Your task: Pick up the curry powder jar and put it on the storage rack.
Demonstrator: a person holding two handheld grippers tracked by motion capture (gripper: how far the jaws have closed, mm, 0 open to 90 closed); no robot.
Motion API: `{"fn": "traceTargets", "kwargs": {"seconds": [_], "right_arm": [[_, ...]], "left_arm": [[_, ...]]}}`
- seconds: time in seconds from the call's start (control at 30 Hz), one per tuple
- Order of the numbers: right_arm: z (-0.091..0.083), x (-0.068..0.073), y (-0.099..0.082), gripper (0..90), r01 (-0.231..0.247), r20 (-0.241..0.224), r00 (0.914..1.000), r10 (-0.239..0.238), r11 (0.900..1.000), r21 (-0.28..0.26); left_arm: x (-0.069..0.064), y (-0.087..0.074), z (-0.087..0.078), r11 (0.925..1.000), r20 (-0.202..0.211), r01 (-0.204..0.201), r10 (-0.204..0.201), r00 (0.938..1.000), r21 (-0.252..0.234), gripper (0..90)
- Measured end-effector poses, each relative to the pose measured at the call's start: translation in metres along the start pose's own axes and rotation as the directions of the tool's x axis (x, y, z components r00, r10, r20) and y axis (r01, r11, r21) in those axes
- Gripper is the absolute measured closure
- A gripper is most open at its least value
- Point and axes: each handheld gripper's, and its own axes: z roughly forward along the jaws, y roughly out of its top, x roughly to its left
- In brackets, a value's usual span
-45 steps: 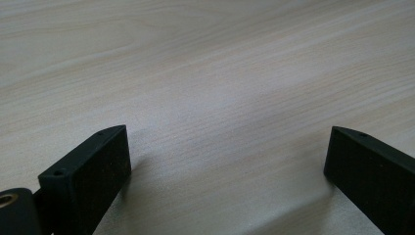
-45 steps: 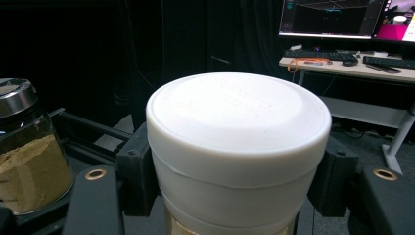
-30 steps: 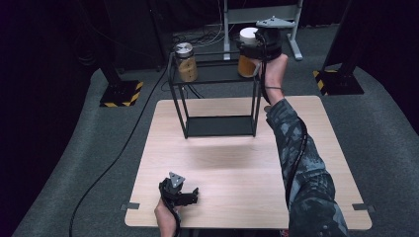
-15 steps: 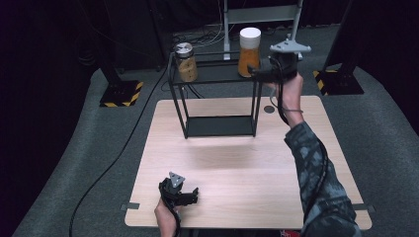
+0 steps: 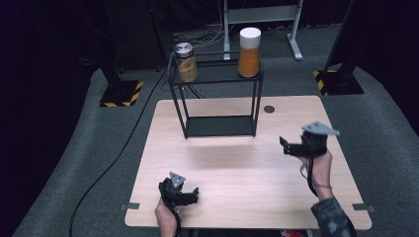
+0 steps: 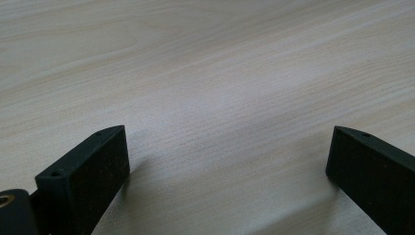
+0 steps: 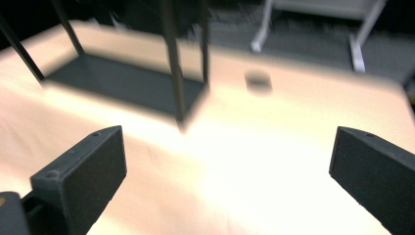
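A black wire shelf [image 5: 220,126] stands at the back of the light wooden table [image 5: 237,168]. On its top tier sit a short jar with a silver lid [image 5: 186,63] and a tall orange-filled jar with a white lid [image 5: 249,52]. My right gripper [image 5: 283,143] hovers over the table's right side, pointing left; its jaws have just opened and stand wide with nothing between them. The right gripper view has the gripper [image 7: 225,147] facing the shelf's lower tier [image 7: 122,81], blurred. My left gripper [image 5: 194,194] rests low near the front edge, open [image 6: 225,142] over bare wood.
A round cable hole [image 5: 269,109] lies in the tabletop right of the shelf. Striped stand bases sit on the grey floor at left [image 5: 118,94] and right [image 5: 336,81]. A black cable [image 5: 113,158] runs along the floor on the left.
My right gripper let go of the tall white-lidded jar on the shelf top, then swung down and back toward the table's right side. The left gripper stayed put.
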Motion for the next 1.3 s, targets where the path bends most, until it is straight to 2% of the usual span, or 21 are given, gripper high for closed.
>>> {"fn": "traceTargets", "kwargs": {"seconds": [0.1, 0.17, 0.3, 0.43, 0.53, 0.67, 0.8, 0.93, 1.3], "right_arm": [[-0.006, -0.010, -0.041, 0.0, -0.060, -0.005, 0.9981, 0.061, 0.9972, 0.044], [-0.013, -0.009, -0.065, 0.0, -0.080, 0.041, 0.9962, 0.077, 0.9936, 0.080], [-0.024, -0.016, -0.096, 0.0, -0.138, 0.088, 0.9879, 0.128, 0.9822, 0.128], [-0.031, -0.022, -0.111, 0.0, -0.165, 0.117, 0.9821, 0.148, 0.9732, 0.160], [-0.032, -0.026, -0.114, 0.0, -0.183, 0.123, 0.9790, 0.162, 0.9656, 0.184], [-0.032, -0.028, -0.113, 0.0, -0.189, 0.119, 0.9786, 0.168, 0.9629, 0.193], [-0.032, -0.030, -0.114, 0.0, -0.169, 0.087, 0.9842, 0.155, 0.9667, 0.192], [-0.033, -0.036, -0.115, 0.0, -0.184, 0.070, 0.9824, 0.173, 0.9646, 0.189], [-0.028, -0.031, -0.110, 0.0, -0.177, 0.096, 0.9825, 0.159, 0.9607, 0.214]], "left_arm": [[0.000, 0.000, 0.000, 1.0000, 0.000, 0.001, -0.001, 1.0000, 0.001, 1.7], [0.000, 0.000, 0.000, 1.0000, 0.000, 0.004, -0.004, 1.0000, 0.001, 1.3], [0.000, 0.001, 0.001, 1.0000, -0.002, 0.007, -0.007, 1.0000, 0.004, 1.2], [0.000, 0.001, 0.001, 0.9999, -0.002, 0.009, -0.009, 1.0000, 0.005, 1.1], [0.001, 0.002, 0.001, 0.9999, -0.002, 0.011, -0.011, 0.9999, 0.006, 1.1], [0.001, 0.002, 0.001, 0.9999, -0.002, 0.013, -0.013, 0.9999, 0.006, 1.1], [0.000, 0.002, 0.002, 0.9998, -0.002, 0.017, -0.017, 0.9999, 0.005, 1.1], [-0.001, 0.001, 0.001, 1.0000, -0.008, 0.009, -0.009, 0.9999, 0.003, 1.0], [-0.001, 0.001, 0.002, 1.0000, -0.006, 0.005, -0.005, 1.0000, 0.002, 1.0]]}}
